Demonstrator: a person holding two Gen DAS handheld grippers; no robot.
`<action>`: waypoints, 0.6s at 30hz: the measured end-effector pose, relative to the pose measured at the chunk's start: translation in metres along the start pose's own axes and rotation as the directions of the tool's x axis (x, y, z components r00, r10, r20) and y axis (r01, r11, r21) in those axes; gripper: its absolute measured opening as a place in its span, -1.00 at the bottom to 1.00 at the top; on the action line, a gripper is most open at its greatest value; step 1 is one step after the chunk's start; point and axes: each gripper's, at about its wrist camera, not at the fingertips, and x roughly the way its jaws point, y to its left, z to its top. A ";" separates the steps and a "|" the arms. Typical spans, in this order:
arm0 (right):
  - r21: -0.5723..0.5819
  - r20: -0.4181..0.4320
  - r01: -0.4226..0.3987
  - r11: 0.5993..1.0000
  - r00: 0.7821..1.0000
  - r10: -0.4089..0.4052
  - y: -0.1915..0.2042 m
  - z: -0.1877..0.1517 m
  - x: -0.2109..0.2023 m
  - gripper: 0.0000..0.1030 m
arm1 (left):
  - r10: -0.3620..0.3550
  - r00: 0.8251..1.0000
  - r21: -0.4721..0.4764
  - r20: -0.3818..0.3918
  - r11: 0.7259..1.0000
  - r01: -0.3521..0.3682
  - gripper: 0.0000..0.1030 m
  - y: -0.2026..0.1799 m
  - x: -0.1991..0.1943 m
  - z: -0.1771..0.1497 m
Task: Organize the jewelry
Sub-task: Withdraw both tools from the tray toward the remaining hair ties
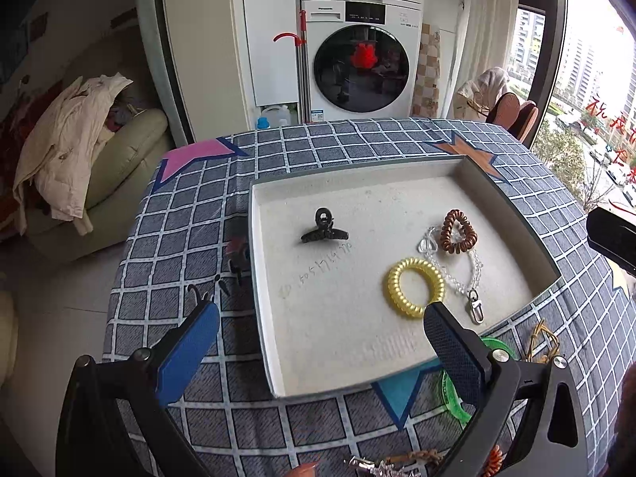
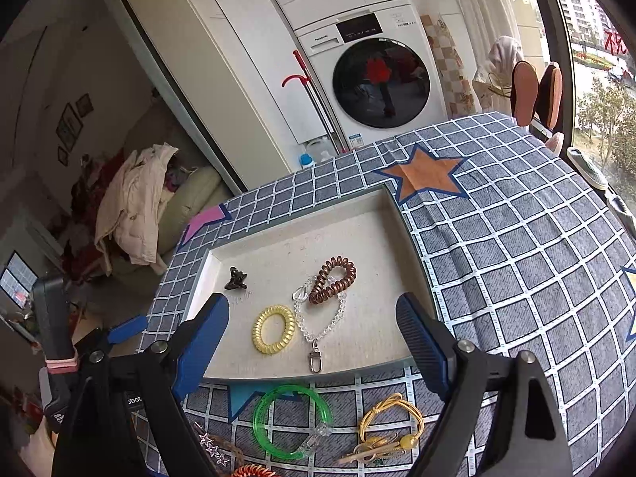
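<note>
Jewelry tray [image 2: 413, 234] holds yellow coil [image 2: 273, 329]; green bangle [image 2: 292, 421] outside; left gripper [image 1: 322, 336], right gripper [image 2: 312, 330] wide, empty.

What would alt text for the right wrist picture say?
An open two-finger gripper hovers over a shallow tray holding a black hair clip, yellow and brown coil ties and a clear bead chain. A green bangle lies on the checked tablecloth nearby.
</note>
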 end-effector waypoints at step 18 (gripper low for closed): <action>-0.020 -0.229 0.052 0.998 0.972 -0.055 -0.013 -0.082 -0.017 0.72 | -0.034 0.992 -0.171 -0.124 0.985 0.013 1.00 0.020 -0.020 -0.101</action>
